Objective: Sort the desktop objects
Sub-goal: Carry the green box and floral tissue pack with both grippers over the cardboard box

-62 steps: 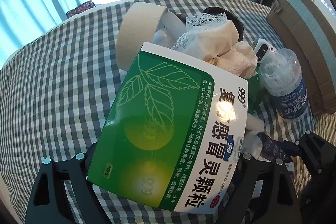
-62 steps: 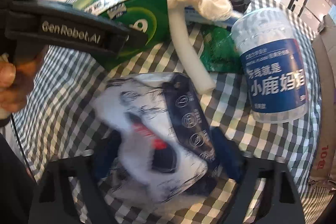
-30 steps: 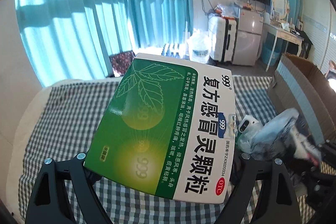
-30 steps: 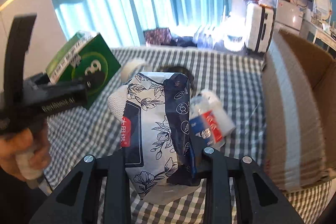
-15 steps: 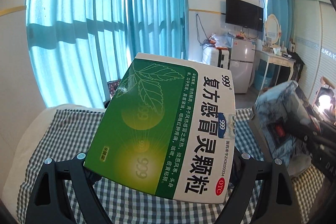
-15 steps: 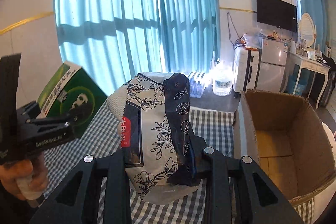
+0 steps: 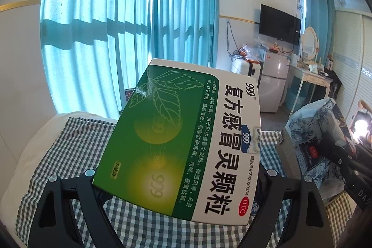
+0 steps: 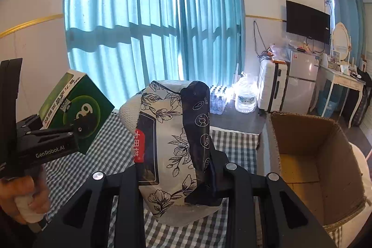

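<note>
My left gripper [image 7: 179, 180] is shut on a green and white medicine box [image 7: 181, 136] and holds it high above the checked tablecloth [image 7: 69, 145]. The box and left gripper also show at the left of the right wrist view [image 8: 76, 108]. My right gripper [image 8: 179, 169] is shut on a white and dark blue floral pouch [image 8: 172, 143], held upright in the air. The pouch also shows at the right edge of the left wrist view [image 7: 311, 138].
An open cardboard box [image 8: 309, 155] stands at the right of the table, its inside bare. Behind are teal curtains [image 8: 151, 27], a suitcase [image 8: 272, 85], a small fridge [image 8: 302, 80] and a water jug [image 8: 244, 94].
Both grippers have risen from the cluttered table with their objects held. The views now tilt up toward the room, and the open cardboard box has come into the right wrist view.
</note>
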`<state>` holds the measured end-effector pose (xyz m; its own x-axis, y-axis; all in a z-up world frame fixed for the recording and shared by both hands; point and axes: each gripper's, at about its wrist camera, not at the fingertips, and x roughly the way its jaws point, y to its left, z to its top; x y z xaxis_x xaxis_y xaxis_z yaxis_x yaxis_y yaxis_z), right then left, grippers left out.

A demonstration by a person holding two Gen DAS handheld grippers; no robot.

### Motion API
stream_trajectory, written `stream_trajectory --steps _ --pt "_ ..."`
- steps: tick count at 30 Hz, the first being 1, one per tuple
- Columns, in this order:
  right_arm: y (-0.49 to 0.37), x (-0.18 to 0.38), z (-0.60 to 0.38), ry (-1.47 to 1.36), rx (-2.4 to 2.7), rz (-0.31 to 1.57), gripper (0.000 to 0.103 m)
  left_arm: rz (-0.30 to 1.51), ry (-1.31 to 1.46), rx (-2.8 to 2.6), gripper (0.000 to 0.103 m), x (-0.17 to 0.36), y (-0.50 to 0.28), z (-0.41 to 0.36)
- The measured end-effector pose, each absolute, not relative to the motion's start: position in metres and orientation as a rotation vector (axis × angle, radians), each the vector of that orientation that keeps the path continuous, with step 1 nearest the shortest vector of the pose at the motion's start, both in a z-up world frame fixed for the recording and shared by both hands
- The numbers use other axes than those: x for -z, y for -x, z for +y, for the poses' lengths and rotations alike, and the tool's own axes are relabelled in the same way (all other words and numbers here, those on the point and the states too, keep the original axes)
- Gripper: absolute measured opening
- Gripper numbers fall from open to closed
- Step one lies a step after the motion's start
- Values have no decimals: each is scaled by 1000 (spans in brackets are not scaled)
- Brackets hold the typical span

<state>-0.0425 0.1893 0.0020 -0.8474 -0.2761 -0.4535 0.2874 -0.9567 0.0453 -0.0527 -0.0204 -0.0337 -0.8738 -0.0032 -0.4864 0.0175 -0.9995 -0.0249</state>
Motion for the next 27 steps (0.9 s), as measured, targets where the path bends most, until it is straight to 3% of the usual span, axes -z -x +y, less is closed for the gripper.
stream_trajectory --steps 20,27 --pt "17 -56 296 -647 2961 -39 29 -33 -743 3185 89 -11 44 91" --pt "5 -65 319 -639 3038 15 29 -51 -765 3242 89 -15 40 131"
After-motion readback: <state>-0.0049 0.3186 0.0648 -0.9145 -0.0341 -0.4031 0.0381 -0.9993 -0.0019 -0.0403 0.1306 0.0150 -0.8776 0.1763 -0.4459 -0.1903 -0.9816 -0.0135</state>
